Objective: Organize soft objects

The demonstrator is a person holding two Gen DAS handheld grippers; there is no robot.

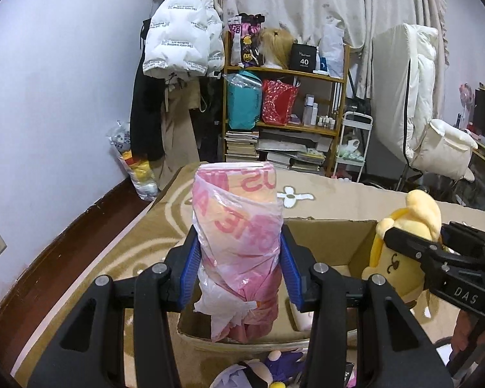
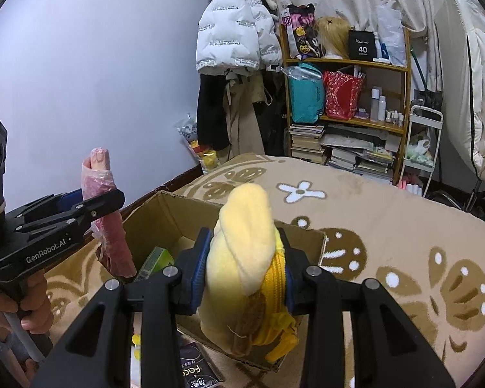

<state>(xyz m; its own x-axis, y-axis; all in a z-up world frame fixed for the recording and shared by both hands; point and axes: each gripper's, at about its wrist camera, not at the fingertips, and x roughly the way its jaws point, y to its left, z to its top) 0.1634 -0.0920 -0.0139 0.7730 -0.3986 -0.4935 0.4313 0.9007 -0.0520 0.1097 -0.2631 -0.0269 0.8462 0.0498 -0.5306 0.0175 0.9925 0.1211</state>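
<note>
My left gripper [image 1: 239, 258] is shut on a pink roll wrapped in a thin plastic bag [image 1: 237, 239], held upright over the near left part of an open cardboard box [image 1: 355, 245]. The roll also shows in the right wrist view [image 2: 100, 174], with the left gripper [image 2: 90, 203] around it. My right gripper [image 2: 242, 268] is shut on a yellow plush toy [image 2: 245, 249] with a yellow zipper, held above the box [image 2: 165, 213]. From the left wrist view the plush [image 1: 414, 223] hangs over the box's right side.
The box sits on a beige patterned rug [image 2: 388, 226]. A green packet [image 2: 156, 260] lies inside the box. A purple plush [image 1: 258, 371] and a dark packet [image 2: 197, 368] lie in front of it. A shelf [image 1: 284, 103], hanging coats [image 1: 177, 38] and a chair [image 1: 443, 148] stand behind.
</note>
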